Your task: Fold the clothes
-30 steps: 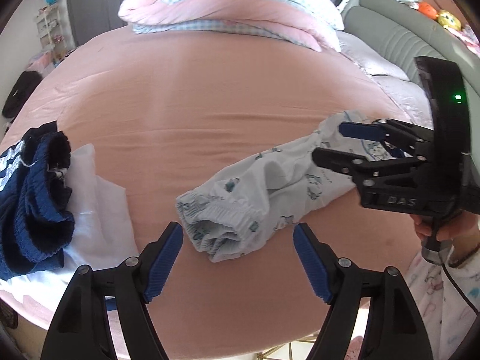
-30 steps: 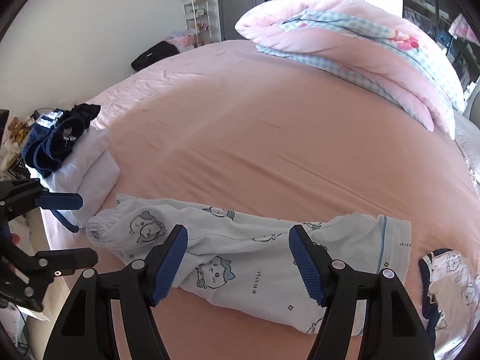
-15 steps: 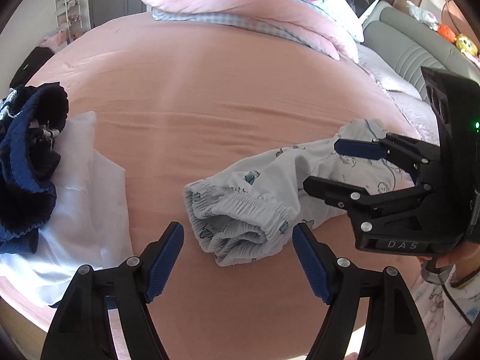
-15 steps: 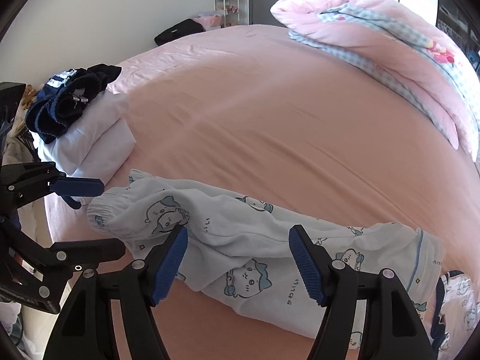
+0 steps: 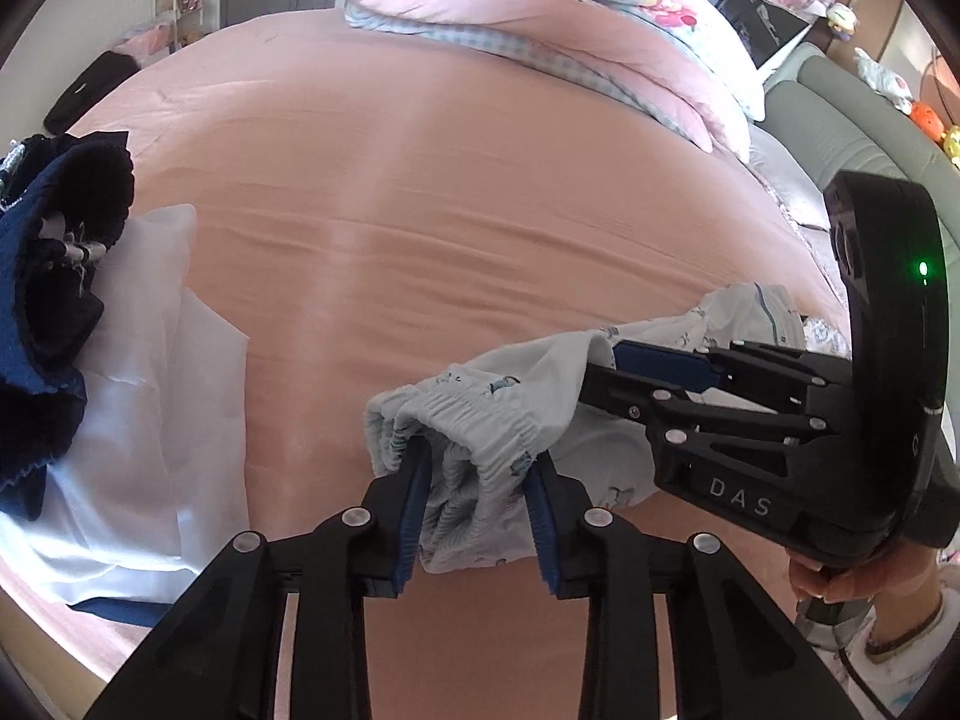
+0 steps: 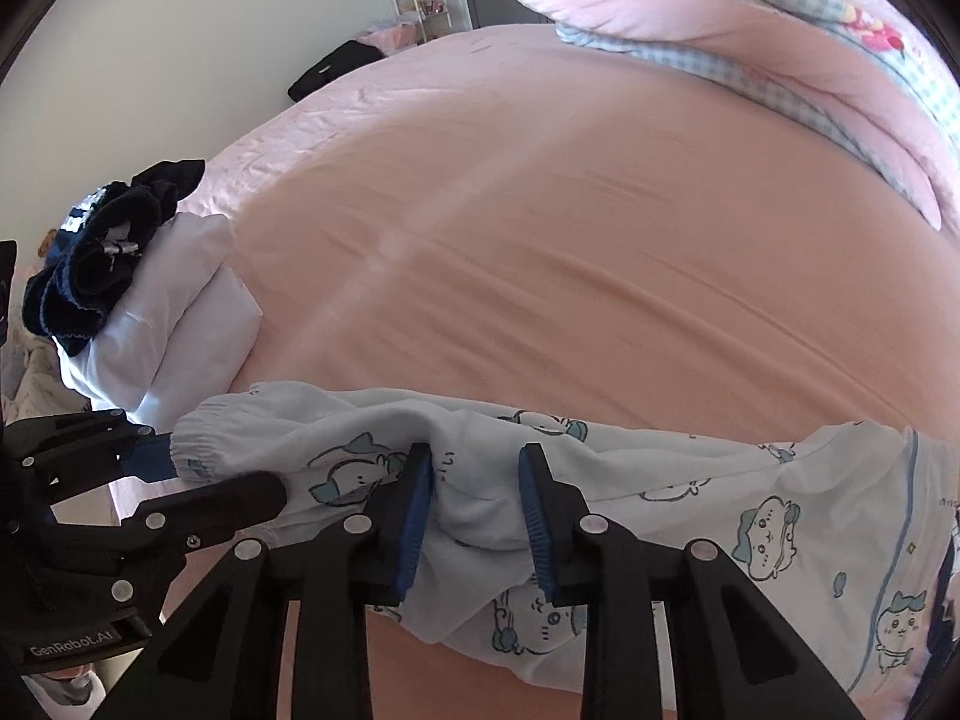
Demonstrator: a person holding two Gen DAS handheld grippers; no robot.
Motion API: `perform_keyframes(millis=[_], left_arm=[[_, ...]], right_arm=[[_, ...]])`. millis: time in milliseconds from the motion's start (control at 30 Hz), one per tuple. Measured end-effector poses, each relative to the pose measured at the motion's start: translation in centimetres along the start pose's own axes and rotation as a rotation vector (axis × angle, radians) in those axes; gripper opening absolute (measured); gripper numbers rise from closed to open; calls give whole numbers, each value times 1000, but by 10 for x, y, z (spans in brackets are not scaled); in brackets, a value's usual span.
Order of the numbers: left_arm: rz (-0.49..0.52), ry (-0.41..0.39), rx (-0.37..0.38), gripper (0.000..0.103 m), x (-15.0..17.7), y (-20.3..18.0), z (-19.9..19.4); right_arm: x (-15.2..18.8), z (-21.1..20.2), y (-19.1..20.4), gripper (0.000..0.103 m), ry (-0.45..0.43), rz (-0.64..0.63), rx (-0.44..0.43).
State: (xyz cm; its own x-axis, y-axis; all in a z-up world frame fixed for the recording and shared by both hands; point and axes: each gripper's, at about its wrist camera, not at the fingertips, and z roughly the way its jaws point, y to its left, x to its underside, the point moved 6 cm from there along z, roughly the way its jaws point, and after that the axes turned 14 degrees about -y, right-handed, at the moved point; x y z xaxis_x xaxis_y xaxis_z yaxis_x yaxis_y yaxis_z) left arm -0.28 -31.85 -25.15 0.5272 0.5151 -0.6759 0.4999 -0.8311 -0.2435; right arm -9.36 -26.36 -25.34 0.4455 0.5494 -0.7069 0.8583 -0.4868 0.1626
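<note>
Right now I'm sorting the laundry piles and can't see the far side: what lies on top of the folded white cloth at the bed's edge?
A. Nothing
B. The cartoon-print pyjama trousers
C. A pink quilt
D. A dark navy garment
D: a dark navy garment sits bunched on the folded white cloth, apart from the pyjama trousers.

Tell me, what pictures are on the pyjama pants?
Little cartoon animal faces with blue bits, on pale blue pyjama pants. Right wrist view shows them best.
</note>
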Motion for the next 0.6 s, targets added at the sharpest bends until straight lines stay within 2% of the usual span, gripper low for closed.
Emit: perform_keyframes(millis=[133,300,367,433,600], left_arm=[[-105,21,-9,26,-11,10,9],[-175,33,-44,28,-11,20,15],[-144,45,-81,29,-8,20,20],[-111,54,-120,30,-4,21,23],[-56,55,-160,32,-4,17,26]], right_arm=[[-7,7,2,28,-5,23,-20],[-10,11,-10,28,-4,94,-6],[-7,13,-17,28,7,83,50],[-5,16,-20,28,10,79,68],[-2,29,-22,29,24,82,122]])
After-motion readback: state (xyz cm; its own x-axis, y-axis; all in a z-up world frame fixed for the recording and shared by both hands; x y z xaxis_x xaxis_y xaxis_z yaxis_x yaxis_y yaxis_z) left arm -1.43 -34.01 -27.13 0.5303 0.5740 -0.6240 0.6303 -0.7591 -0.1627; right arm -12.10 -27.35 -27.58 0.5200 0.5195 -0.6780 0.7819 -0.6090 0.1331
